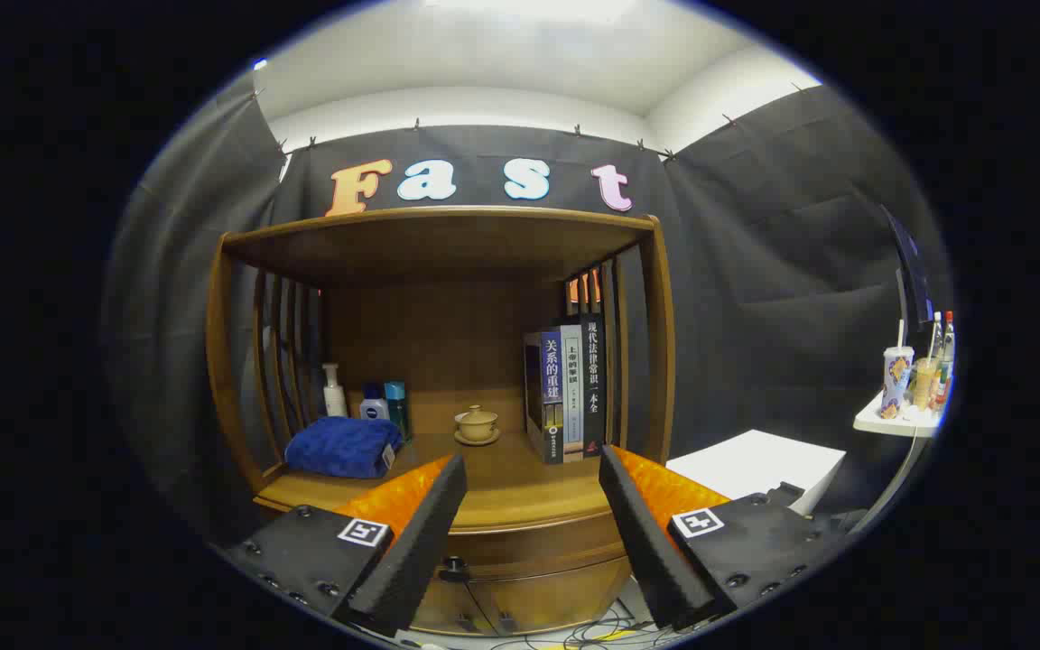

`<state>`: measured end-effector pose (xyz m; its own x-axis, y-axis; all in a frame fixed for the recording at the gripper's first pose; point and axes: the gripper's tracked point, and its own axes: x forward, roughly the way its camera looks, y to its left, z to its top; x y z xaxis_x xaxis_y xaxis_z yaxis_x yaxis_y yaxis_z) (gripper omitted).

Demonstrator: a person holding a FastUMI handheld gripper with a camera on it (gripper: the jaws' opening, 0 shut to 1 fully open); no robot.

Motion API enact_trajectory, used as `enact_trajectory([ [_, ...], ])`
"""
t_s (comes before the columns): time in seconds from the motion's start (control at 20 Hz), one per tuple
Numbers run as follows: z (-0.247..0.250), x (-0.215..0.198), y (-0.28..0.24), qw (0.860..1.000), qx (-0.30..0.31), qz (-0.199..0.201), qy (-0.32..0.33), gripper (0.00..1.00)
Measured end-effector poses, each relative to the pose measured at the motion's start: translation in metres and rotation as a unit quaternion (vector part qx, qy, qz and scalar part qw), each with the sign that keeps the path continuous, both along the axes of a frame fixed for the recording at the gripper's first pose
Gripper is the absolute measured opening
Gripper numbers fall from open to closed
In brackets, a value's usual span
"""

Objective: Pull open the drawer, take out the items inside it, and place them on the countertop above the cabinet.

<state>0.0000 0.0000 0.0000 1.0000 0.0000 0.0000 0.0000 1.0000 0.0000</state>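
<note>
Before the cabinet [448, 271] we hold the tongs [533, 469] wide apart, gripping nothing; between them sits the drawer knob [454, 569], drawer [529, 542] closed.

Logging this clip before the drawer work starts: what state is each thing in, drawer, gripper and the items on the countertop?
Drawer: closed, knob untouched.
Gripper: fingers open, holding nothing, in front of the drawer.
Blue towel: folded, lying on the countertop.
Lidded cup: lid on, sitting on its saucer.
Books: upright, side by side.
Bottles: standing behind the towel.
</note>
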Motion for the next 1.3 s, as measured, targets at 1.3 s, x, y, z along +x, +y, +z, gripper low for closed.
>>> enact_trajectory([
  [1.3, -0.089, -0.023, 0.053, 0.999, -0.001, 0.045, 0.023, 0.98],
])
